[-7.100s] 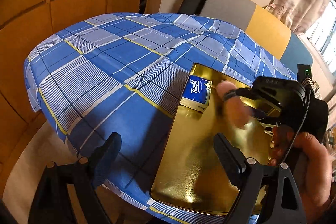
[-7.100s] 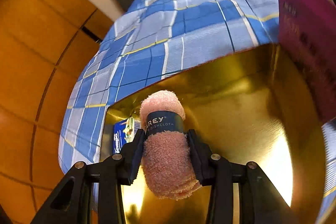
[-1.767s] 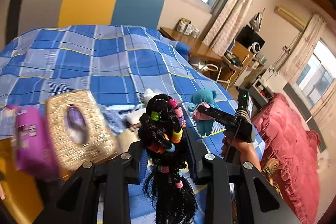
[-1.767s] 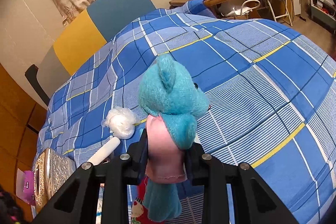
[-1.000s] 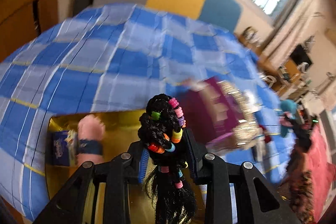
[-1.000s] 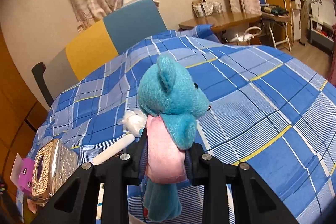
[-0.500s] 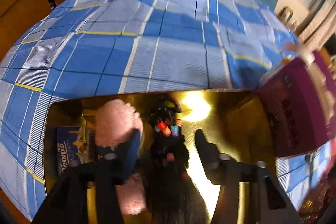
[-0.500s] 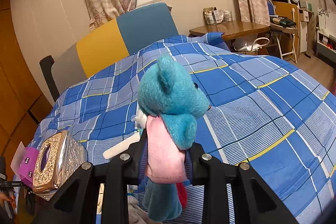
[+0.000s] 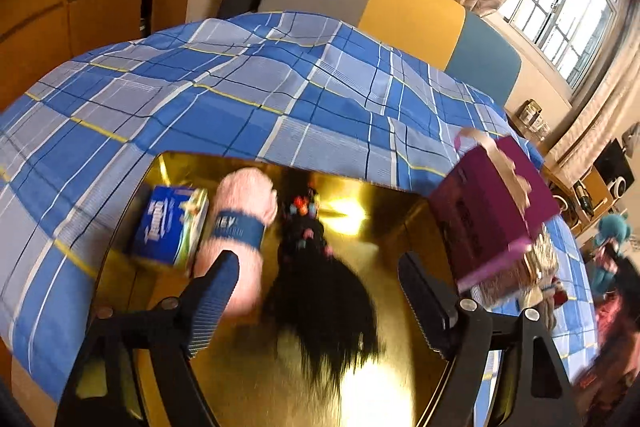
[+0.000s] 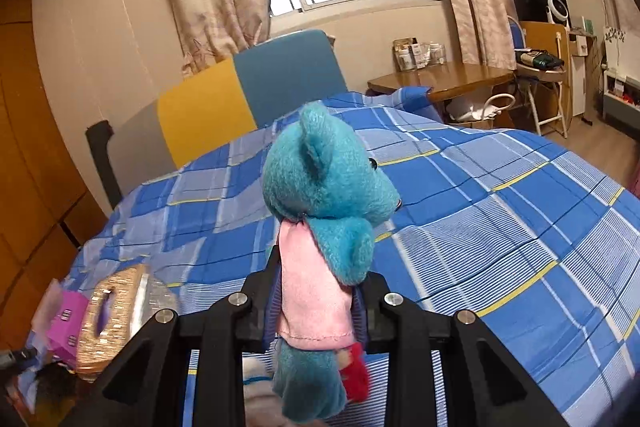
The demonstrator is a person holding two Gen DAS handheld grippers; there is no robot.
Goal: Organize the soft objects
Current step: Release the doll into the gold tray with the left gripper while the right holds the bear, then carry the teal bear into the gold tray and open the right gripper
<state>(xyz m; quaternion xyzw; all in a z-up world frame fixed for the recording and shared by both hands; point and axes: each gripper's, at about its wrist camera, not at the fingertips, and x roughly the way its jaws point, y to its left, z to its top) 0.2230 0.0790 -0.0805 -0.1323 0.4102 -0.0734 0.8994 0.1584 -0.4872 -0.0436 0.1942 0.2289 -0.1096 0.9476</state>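
Left hand-held gripper (image 9: 316,301): jaws have just been opening and stand wide apart, pads clear of the black hairpiece with coloured beads (image 9: 316,279), which lies loose between them on the gold tray (image 9: 404,223).
Tray line-up: blue tissue pack (image 9: 170,227) at the left edge, rolled pink dishcloth (image 9: 240,223) just beside it, the hairpiece next along; it looks like the soft things are being laid side by side here.
Right hand-held gripper (image 10: 318,301): clamped on the teal plush bear (image 10: 324,187) at its pink shirt, head upright above the jaws, carried over the blue plaid bed (image 10: 500,211).
Bear's destination: likely the tray too, in the bare stretch right of the hairpiece.
Neighbours: magenta box (image 9: 492,211) and glittery tissue box (image 10: 112,311) sit at the tray's right edge, so that side is tight.
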